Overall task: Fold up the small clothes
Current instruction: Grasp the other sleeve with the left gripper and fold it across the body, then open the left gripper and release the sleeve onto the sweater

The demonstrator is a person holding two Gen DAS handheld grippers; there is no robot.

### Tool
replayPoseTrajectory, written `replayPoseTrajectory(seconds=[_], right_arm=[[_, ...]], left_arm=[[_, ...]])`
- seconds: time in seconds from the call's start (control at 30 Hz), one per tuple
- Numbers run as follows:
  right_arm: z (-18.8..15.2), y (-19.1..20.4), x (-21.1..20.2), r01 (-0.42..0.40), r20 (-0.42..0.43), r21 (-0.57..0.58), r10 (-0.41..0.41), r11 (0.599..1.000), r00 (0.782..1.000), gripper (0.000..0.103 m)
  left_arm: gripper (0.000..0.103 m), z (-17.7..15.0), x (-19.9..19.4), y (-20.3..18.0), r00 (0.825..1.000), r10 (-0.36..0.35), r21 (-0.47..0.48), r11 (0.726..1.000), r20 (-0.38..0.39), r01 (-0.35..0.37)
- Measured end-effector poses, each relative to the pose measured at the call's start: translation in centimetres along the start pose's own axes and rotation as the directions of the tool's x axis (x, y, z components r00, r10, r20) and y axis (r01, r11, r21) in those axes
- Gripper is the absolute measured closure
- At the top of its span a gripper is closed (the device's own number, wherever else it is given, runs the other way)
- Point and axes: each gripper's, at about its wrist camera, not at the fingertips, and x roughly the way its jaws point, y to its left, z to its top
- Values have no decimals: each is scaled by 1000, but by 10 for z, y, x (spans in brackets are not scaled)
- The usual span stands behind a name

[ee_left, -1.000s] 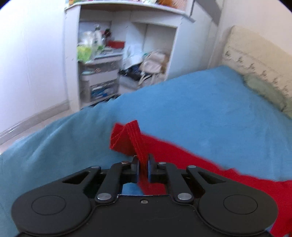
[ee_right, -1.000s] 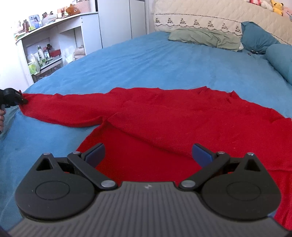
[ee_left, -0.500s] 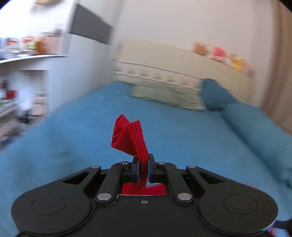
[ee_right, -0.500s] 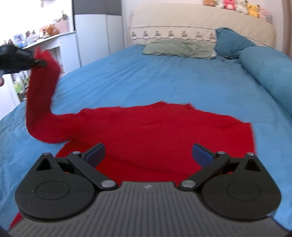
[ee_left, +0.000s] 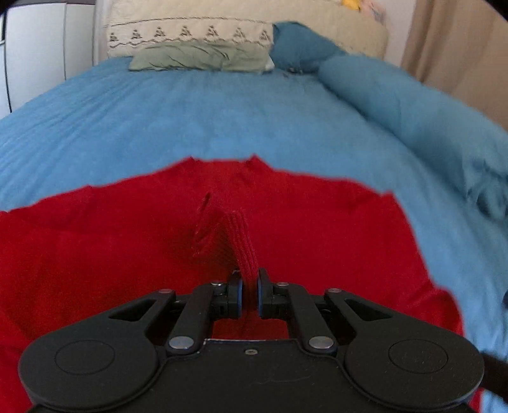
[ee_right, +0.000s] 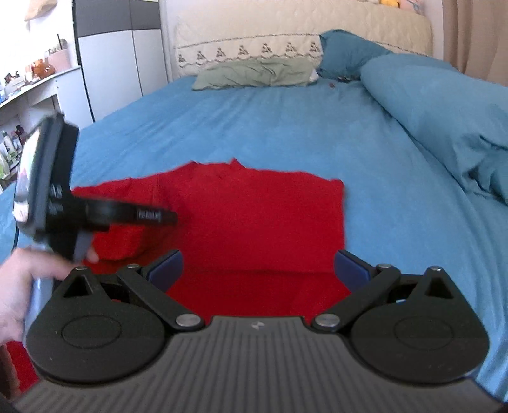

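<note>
Fingers: your left gripper (ee_left: 249, 294) pinches the ribbed cuff (ee_left: 242, 244); your right gripper (ee_right: 257, 270) spread, holding nothing.
Sweater (ee_right: 254, 216): flat on bed (ee_right: 270, 127), neckline far.

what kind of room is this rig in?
Almost certainly a home bedroom: the red sweater lies on a bed with a blue sheet, a green pillow sits against a padded headboard, and a cluttered white shelf stands beside it.

From where I stand, the red sweater (ee_right: 260, 222) runs under the right gripper (ee_right: 257, 270), its near hem hidden. The left gripper (ee_right: 95, 216) is motion-blurred, its tips indistinct. The shelf clutter (ee_right: 9, 146) is too small to identify.
</note>
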Motion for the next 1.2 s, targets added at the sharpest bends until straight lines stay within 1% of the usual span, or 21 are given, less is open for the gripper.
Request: replayPoseTrajectory(seconds=[0.03, 0.07, 0.13, 0.2, 0.27, 0.3, 0.33, 0.37, 0.4, 0.43, 0.53, 0.6, 0.63, 0.7, 0.77, 0.8, 0.9, 1.0, 1.1, 1.13, 1.2], right_arm=[[-2, -4, 2, 1, -4, 0, -1, 1000, 1000, 0], [-5, -8, 3, 2, -6, 1, -2, 1000, 1000, 0], [-9, -12, 5, 2, -6, 4, -2, 1000, 1000, 0], [-9, -14, 6, 5, -3, 8, -5, 1000, 1000, 0], [-6, -13, 4, -1, 8, 9, 1, 1000, 1000, 0], [-5, -11, 4, -9, 13, 5, 9, 1000, 1000, 0], [-6, -8, 4, -21, 12, 2, 21, 1000, 1000, 0], [-5, -4, 4, -39, 5, -1, 39, 999, 999, 0], [-3, 1, 7, -55, -4, -5, 55, 998, 998, 0], [-3, 8, 10, -68, -14, -9, 68, 998, 998, 0], [-2, 26, 28, -96, -60, 7, 96, 995, 994, 0], [-4, 36, 43, -89, -71, 29, 90, 996, 993, 0], [-4, 39, 50, -78, -69, 42, 80, 996, 994, 0], [-6, 44, 63, -69, -57, 70, 73, 995, 996, 6], [-5, 49, 76, -56, -46, 79, 60, 995, 997, 16], [-4, 51, 83, -45, -42, 75, 48, 996, 998, 17], [-2, 56, 101, -21, -26, 60, 23, 998, 999, 23], [-2, 60, 117, -6, -43, 53, 8, 999, 999, 30], [-5, 65, 126, 1, -47, 50, 2, 999, 999, 42], [-5, 68, 127, 2, -42, 34, -1, 999, 999, 49], [-6, 76, 126, 34, -30, -24, -35, 999, 999, 53]], left_arm=[[86, -3, 0, -6, 1000, -2, 9, 1000, 5, 2], [79, -4, -3, -3, 1000, -6, 16, 1000, 13, 5], [39, -4, -12, -3, 999, -23, 36, 999, 28, 22], [28, -5, -31, 0, 999, -28, 60, 998, 43, 26], [25, -8, -54, 11, 999, -12, 79, 997, 45, 8], [17, -11, -66, 20, 999, 6, 74, 997, 47, -9], [5, -15, -78, 31, 998, 25, 65, 997, 55, -28], [2, -19, -89, 42, 995, 51, 49, 997, 80, -55], [1, -26, -100, 56, 989, 87, 25, 996, 117, -90], [1, -32, -106, 67, 984, 117, 4, 993, 133, -119], [1, -49, -114, 99, 974, 182, -78, 982, 135, -172], [1, -50, -110, 117, 975, 195, -128, 975, 107, -181], [2, -50, -109, 123, 972, 207, -148, 970, 109, -190], [2, -51, -110, 134, 963, 236, -164, 963, 126, -214], [2, -51, -108, 137, 958, 261, -161, 957, 115, -241], [2, -51, -106, 139, 957, 269, -163, 955, 109, -250], [2, -50, -104, 144, 957, 272, -169, 953, 98, -253], [2, -51, -100, 147, 962, 257, -185, 954, 89, -237], [2, -48, -99, 150, 963, 254, -192, 953, 91, -233], [2, -48, -100, 152, 963, 252, -197, 953, 93, -230], [2, -52, -101, 154, 966, 243, -215, 952, 86, -220]])
